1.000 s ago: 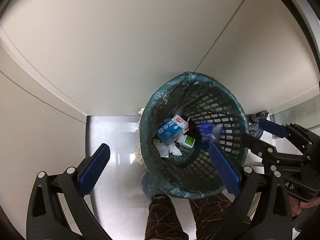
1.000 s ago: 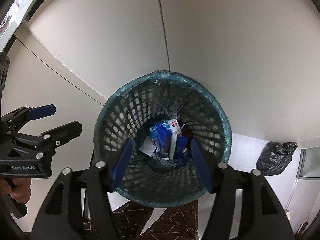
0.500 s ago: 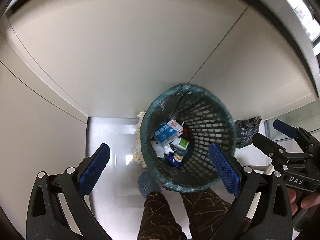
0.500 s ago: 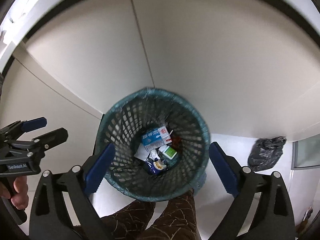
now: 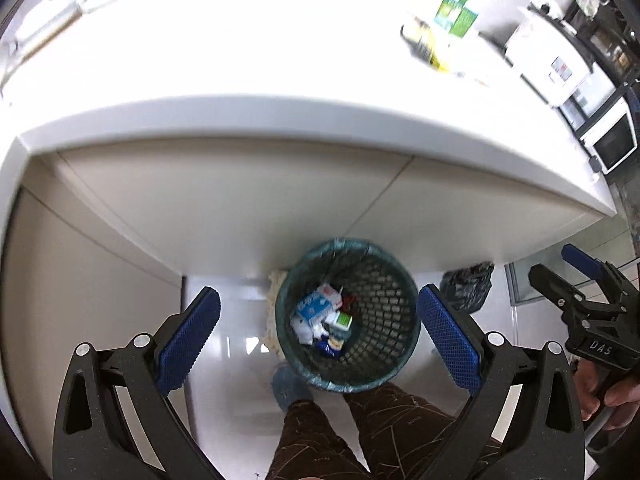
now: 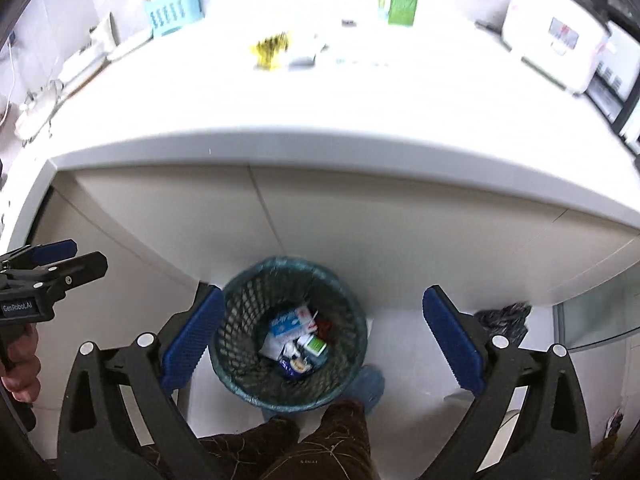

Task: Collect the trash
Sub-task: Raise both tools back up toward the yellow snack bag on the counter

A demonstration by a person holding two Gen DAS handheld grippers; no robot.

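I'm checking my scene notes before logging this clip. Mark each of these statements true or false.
1. The mesh wastebasket stands on the floor below the white counter. True.
2. The wastebasket is empty. False: a blue-and-white carton and other litter lie inside.
3. The right gripper holds a carton. False: nothing is between its wide, still-opening jaws.
4. A green carton stands on the counter. True.
5. The left gripper is clamped shut. False: it is open.

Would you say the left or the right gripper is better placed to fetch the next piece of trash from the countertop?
Probably the right gripper, though narrowly. Both grippers are open and empty over the basket. The yellow wrapper and green carton sit near the middle of its view; for the left gripper they lie toward the right.
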